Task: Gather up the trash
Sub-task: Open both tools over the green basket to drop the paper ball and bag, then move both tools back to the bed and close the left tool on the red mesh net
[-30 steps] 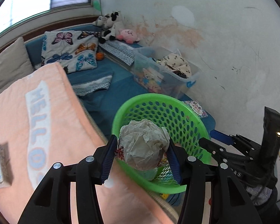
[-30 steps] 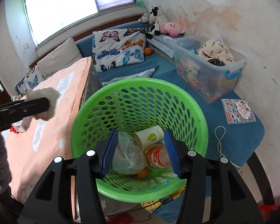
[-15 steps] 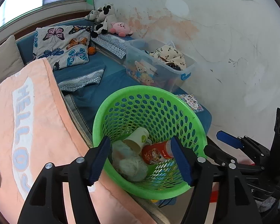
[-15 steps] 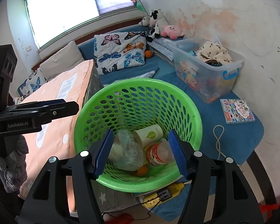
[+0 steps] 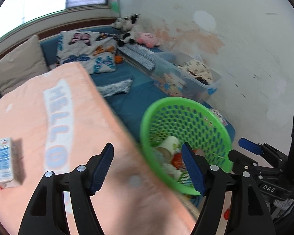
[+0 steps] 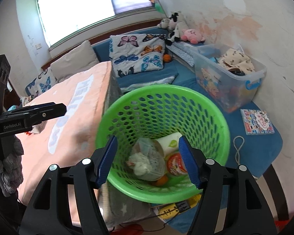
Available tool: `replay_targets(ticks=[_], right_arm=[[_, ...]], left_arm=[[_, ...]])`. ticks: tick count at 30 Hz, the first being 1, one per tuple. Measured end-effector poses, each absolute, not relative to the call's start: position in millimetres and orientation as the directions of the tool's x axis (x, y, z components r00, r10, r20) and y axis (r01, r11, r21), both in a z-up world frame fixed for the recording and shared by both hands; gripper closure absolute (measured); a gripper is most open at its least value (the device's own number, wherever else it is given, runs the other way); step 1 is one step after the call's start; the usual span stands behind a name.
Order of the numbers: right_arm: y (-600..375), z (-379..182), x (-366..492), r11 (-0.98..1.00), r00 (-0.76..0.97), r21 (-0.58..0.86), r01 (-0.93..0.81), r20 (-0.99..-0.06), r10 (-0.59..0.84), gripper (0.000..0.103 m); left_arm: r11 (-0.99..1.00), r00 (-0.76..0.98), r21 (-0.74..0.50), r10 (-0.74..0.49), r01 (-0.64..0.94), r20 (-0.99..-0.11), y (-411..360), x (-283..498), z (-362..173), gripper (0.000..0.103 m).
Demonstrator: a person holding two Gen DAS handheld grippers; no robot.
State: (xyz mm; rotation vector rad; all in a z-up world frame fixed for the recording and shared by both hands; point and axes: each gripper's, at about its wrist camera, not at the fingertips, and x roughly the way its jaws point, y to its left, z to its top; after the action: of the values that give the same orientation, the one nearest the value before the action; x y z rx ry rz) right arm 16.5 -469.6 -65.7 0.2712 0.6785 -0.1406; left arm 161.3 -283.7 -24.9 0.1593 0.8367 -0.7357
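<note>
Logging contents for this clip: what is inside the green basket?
Inside the green basket: a crumpled paper wad, white paper cup, red-labelled container, something orange. Anything beneath them is covered.

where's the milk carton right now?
In the left wrist view the milk carton stands upright at the far left on the peach HELLO blanket, left of the open left gripper and well away from the green basket.
</note>
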Motion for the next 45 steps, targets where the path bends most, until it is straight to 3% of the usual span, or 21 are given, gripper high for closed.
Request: replay_targets(ticks=[17,30,45], right_arm=[[-375,-40,76,0.983,0.779,0.186,0.001,-0.616,0.116,0.034],[-305,-27,120,0.976,0.755,0.173,-0.131,-0.621,0.211,0.031],[-239,-28,177,0.958,0.701,0.162,-0.235,-0.654,0.283,0.031]], left_arm=[[0.907,0.611,-0.106,-0.357,0.408,-0.707,-121,195,-10,0.034],[0.972,0.642,-0.152,-0.231,0.177,-0.731,-6,241,-28,0.034],[0.962,0.563,-0.230,-0.271,0.145,-0.781,31,277,-75,0.034]])
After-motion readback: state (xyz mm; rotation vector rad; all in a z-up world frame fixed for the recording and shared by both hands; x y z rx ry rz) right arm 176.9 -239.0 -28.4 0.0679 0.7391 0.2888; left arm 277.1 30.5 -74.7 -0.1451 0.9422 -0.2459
